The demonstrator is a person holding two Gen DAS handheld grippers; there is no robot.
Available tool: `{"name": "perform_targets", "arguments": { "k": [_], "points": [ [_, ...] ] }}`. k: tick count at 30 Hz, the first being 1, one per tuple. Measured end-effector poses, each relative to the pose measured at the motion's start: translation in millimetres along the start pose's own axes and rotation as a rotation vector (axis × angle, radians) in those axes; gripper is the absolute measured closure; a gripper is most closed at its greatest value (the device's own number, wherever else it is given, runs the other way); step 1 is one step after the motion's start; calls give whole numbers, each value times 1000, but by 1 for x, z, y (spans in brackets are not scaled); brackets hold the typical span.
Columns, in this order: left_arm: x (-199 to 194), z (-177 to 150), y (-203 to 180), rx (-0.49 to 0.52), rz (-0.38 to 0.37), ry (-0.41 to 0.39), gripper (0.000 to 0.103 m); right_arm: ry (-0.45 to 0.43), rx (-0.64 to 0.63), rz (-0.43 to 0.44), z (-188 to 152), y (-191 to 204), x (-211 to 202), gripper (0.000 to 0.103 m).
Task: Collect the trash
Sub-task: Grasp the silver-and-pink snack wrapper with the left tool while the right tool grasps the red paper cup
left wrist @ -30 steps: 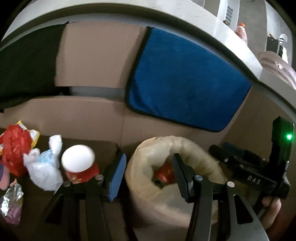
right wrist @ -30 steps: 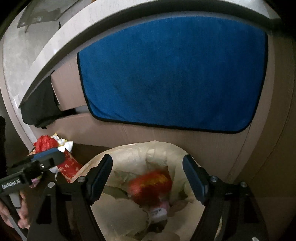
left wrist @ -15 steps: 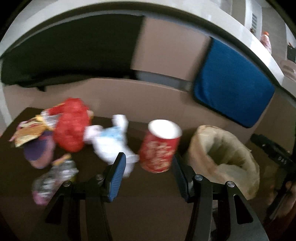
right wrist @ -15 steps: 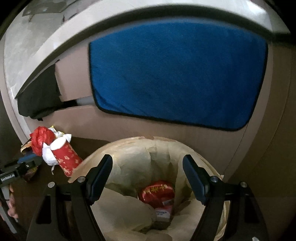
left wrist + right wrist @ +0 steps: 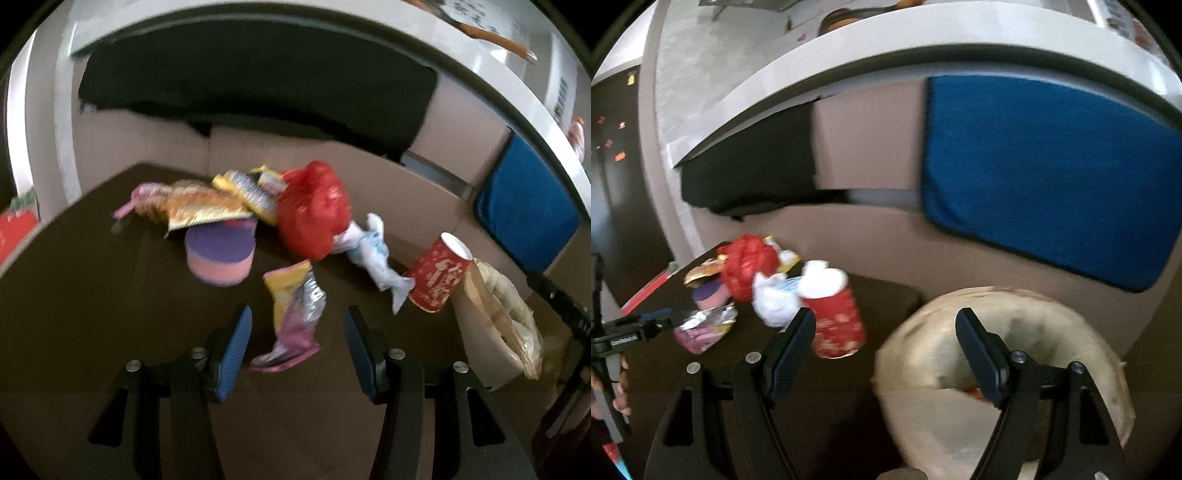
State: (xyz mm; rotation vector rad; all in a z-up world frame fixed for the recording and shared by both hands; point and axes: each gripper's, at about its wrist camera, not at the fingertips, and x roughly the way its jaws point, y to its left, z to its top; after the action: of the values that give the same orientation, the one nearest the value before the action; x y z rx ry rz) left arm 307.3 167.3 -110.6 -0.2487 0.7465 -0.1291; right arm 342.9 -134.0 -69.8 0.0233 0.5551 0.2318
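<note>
My left gripper point(image 5: 297, 347) is open and empty, just short of a pink, yellow and silver foil wrapper point(image 5: 295, 314) lying on the dark table point(image 5: 92, 295). Behind it lie a purple and pink sponge point(image 5: 221, 254), a red plastic bag point(image 5: 314, 210), a white crumpled bag point(image 5: 373, 258), several snack wrappers point(image 5: 207, 206) and a red paper cup point(image 5: 437, 273). My right gripper point(image 5: 884, 343) is open and empty over the near rim of the bag-lined bin point(image 5: 1015, 332), beside the red cup point(image 5: 834, 317). The left gripper point(image 5: 646, 325) shows at the left of the right wrist view.
A blue cloth point(image 5: 1045, 177) and a black cloth point(image 5: 258, 88) hang over the cardboard wall point(image 5: 868, 140) behind the table. The bin point(image 5: 495, 317) stands at the table's right end. A white counter edge point(image 5: 849, 48) runs above.
My left gripper has swung left from above the bin to the trash pile, now facing the foil wrapper. My right gripper has shifted left, off the bin's centre towards the red cup.
</note>
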Motion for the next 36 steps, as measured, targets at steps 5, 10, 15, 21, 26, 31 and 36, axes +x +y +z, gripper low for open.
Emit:
{"name": "perform_targets", "arguments": {
  "k": [5,10,15,21,26,31,36],
  "points": [
    [13,1,7,-47,-28,22,50,47,-24,43,-6,25,17,27],
    [35,4,-2,-12,22,38,50,73,-44,51,-9,40,29,27],
    [48,-1,-2,-8,35,99,74,94,-56,66,-8,49,40,27],
    [17,1,2,6,32,18,78,91,-70,60,-3,56,58,27],
    [-12,6,8,-17,11,-33,78,95,-68,52,2,59,79,27],
    [-22,6,10,-20,-1,-44,78,112,-49,24,5,60,102,27],
    [-20,3,14,-33,-10,-26,78,133,-73,-25,4,66,119,28]
  ]
}}
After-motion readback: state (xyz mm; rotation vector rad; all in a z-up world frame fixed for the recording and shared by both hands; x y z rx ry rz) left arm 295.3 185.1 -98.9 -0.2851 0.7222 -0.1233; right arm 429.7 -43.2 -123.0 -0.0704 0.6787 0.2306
